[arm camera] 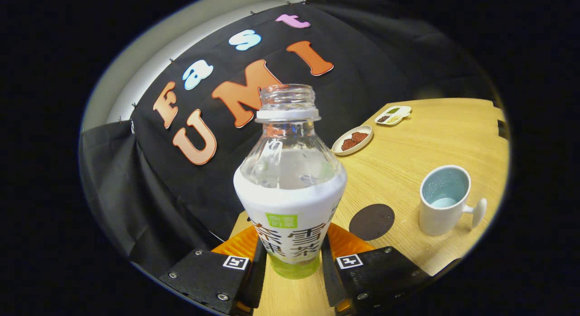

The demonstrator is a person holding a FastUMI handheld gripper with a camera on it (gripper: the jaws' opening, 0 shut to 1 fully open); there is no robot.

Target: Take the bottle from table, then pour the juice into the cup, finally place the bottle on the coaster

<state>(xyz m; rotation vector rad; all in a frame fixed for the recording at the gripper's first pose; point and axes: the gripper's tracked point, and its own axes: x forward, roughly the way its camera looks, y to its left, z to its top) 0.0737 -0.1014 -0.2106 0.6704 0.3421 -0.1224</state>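
Observation:
An uncapped clear bottle (290, 189) with a white label and a green base stands upright between my fingers, and my gripper (290, 264) is shut on its lower body. The view is tilted, so I cannot tell whether the bottle rests on the wooden table (430, 139) or is lifted off it. A dark round coaster (371, 221) lies flat just right of the bottle. Further right stands a white cup (446, 200) with a pale blue inside, its handle pointing away from the bottle, with a little liquid at its bottom.
A small oval dish (352, 140) with brown pieces sits beyond the coaster near the cloth wall. A white divided tray (393, 115) lies further back. The black cloth wall rises close behind the bottle.

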